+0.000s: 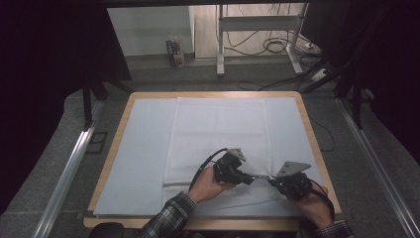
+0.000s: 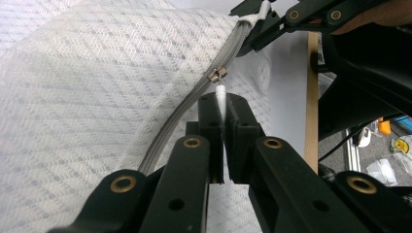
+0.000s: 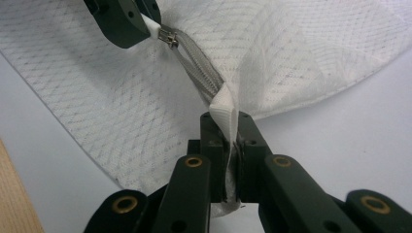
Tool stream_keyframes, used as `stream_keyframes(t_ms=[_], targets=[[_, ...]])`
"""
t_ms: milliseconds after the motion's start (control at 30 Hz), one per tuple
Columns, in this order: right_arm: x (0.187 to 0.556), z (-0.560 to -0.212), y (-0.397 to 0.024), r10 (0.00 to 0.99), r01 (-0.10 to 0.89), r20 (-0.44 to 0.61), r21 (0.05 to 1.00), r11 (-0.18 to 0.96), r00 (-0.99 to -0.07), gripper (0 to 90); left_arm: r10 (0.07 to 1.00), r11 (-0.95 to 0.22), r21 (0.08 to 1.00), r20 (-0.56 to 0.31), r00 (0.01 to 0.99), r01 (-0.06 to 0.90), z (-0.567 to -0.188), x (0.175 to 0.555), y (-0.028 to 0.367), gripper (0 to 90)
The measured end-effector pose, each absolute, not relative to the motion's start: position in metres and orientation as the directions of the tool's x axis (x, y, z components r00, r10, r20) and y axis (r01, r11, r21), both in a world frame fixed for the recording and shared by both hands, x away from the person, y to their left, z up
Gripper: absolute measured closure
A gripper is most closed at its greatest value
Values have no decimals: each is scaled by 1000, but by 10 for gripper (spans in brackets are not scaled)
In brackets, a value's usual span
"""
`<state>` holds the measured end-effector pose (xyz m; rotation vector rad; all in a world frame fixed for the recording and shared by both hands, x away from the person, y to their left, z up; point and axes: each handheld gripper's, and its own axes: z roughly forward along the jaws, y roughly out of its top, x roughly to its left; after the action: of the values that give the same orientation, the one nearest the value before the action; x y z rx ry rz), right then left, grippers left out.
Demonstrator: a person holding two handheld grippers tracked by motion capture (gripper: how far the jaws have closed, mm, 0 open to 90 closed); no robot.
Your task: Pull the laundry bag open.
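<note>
A white quilted cover (image 1: 218, 129) lies flat on the table, with a grey zipper (image 1: 261, 176) along its near edge. My left gripper (image 2: 222, 104) is shut on the white pull tab (image 2: 221, 94) of the zipper slider (image 2: 216, 75). My right gripper (image 3: 226, 124) is shut on the folded white fabric corner (image 3: 224, 109) at the end of the zipper (image 3: 199, 73). In the high view the left gripper (image 1: 250, 178) and right gripper (image 1: 272, 179) face each other tip to tip, a short stretch of zipper between them, slightly raised off the table.
A pale mat (image 1: 138, 148) covers the wooden table (image 1: 119, 129). Metal rails (image 1: 69, 168) run along both sides on the floor. Behind the table stand a metal frame (image 1: 220, 44), loose cables (image 1: 277, 47) and a small box (image 1: 174, 53).
</note>
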<state>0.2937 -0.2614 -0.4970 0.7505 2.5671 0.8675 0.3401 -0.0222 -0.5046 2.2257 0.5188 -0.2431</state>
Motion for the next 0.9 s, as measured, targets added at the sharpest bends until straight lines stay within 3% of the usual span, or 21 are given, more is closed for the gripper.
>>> stream_keyframes(t_ms=[900], targets=[[294, -498, -263, 583, 390, -118, 635, 667, -804, 842, 351, -577, 663, -326, 878, 477, -507, 337, 13, 872]])
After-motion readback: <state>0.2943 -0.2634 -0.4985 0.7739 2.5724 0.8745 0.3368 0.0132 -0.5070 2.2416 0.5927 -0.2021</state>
